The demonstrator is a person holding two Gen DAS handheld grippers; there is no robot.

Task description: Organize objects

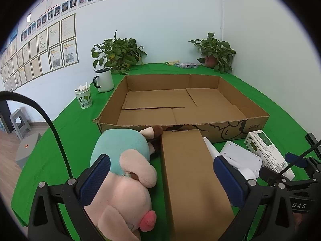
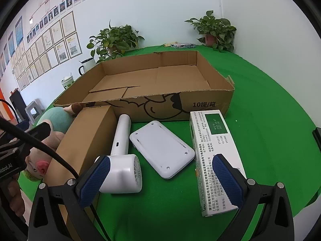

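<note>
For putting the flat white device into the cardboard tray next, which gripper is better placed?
Right. The right gripper hangs open directly before the flat white device; the left gripper straddles the plush toy and brown box.

A table covered in green cloth [image 2: 270, 132] fills the middle and lower frame. A wide, shallow cardboard tray [image 2: 172, 108] sits at its centre. Along the tray's near wall lie, left to right, a plush toy [image 1: 124, 172], a closed brown carton [image 1: 190, 172], a white handheld fan [image 2: 123, 160], a flat white device [image 2: 162, 150] and a white-and-green medicine box [image 2: 212, 156]. At the left edge stand a white mug [image 1: 103, 80] and a patterned cup [image 1: 84, 97]. Two potted plants [image 1: 118, 54] and a small packet [image 1: 186, 65] occupy the far edge.
</note>
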